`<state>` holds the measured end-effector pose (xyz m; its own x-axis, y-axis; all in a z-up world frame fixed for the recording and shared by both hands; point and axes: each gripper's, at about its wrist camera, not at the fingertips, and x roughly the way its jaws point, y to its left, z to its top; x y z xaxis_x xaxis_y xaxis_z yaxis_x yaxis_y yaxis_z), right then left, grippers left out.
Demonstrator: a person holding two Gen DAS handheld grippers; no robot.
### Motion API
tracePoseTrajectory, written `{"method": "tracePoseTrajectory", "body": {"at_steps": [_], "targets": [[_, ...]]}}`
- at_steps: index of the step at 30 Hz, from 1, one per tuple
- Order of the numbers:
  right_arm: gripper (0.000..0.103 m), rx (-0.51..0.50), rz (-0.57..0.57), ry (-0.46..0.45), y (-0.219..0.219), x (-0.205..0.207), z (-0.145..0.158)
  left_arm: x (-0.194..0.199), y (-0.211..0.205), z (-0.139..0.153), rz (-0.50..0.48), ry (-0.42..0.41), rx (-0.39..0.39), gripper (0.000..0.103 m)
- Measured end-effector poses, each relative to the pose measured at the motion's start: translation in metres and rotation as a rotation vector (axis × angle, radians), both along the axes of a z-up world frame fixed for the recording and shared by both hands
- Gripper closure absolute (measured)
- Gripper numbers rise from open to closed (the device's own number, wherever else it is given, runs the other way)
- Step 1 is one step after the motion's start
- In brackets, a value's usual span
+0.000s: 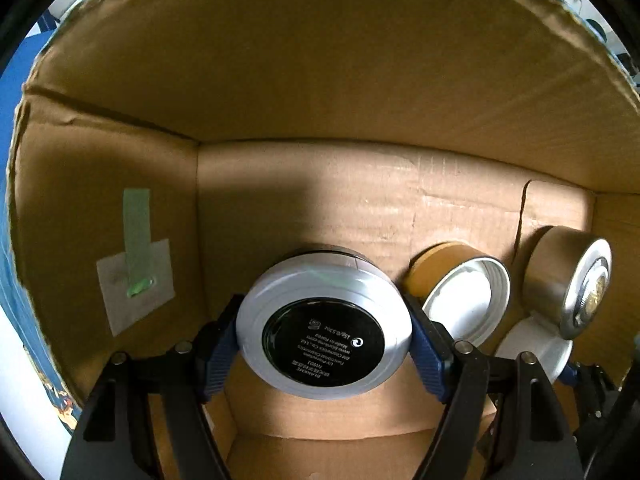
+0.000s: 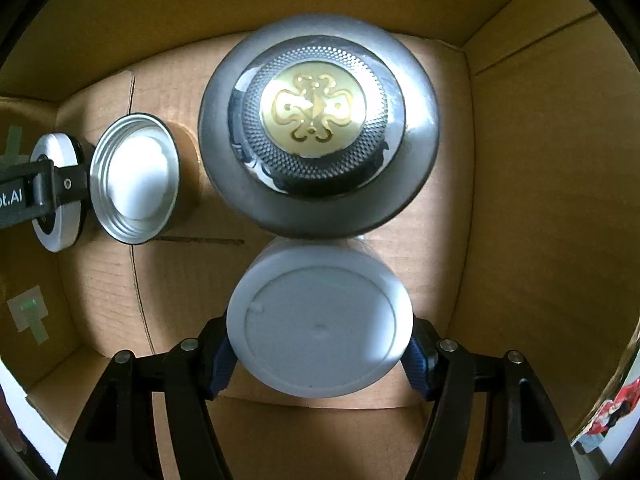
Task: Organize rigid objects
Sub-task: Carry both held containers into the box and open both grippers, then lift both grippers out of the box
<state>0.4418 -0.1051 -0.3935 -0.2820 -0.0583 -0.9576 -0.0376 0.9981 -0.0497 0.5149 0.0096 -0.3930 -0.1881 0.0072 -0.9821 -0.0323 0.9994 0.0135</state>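
Inside a cardboard box [image 1: 320, 80], both grippers hold round containers above the brown floor. The left gripper [image 1: 324, 340] clamps a silver compact [image 1: 324, 332] between its blue-padded fingers [image 1: 222, 354] — the black label on the compact's underside faces the camera, its print upside down. The compact sits in the near left part of the box, close to the left wall, where a strip of green tape [image 1: 137, 236] pins a pale paper patch [image 1: 134, 284] to the cardboard.

Just right of the compact lies an open lid [image 1: 466, 300], tipped on edge, its white threaded inside showing and its tan outer side turned to the far wall. Farther right stands a metal jar [image 1: 568, 276], also on its side, with a gold emblem on its cap.

From the right wrist view, the right gripper [image 2: 320, 344] grips a white jar [image 2: 320, 324] by its sides, its flat white end facing the camera. The white jar sits just near of the metal jar [image 2: 320, 128] and appears to touch its rim — whether it presses against it cannot be told. To the left, the open lid [image 2: 134, 180] lies beside the silver compact [image 2: 54, 192].
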Motion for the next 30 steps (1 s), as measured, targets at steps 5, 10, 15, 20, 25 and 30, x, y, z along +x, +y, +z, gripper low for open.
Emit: {"method": "tracePoseTrajectory", "body": {"at_steps": [5, 10, 15, 20, 25, 30], "targets": [[0.028, 0.006, -0.011, 0.024, 0.001, 0.003, 0.0, 0.004, 0.001, 0.011, 0.008, 0.011, -0.026, 0.029], [0.021, 0.03, -0.014, 0.026, 0.005, 0.004, 0.01, 0.0, 0.0, 0.035, 0.011, -0.017, -0.051, 0.029], [0.013, 0.046, -0.006, -0.007, 0.01, 0.001, 0.03, -0.021, -0.002, 0.068, 0.003, -0.072, -0.075, 0.029], [0.002, 0.062, -0.002, -0.066, 0.013, -0.008, 0.058, -0.052, -0.002, 0.096, 0.012, -0.144, -0.089, 0.024], [0.0, 0.07, 0.012, -0.14, 0.013, -0.024, 0.089, -0.093, 0.005, 0.129, 0.037, -0.264, -0.095, 0.012], [0.0, 0.062, 0.033, -0.225, 0.012, -0.047, 0.119, -0.124, 0.004, 0.155, 0.042, -0.38, -0.091, 0.002]]}}
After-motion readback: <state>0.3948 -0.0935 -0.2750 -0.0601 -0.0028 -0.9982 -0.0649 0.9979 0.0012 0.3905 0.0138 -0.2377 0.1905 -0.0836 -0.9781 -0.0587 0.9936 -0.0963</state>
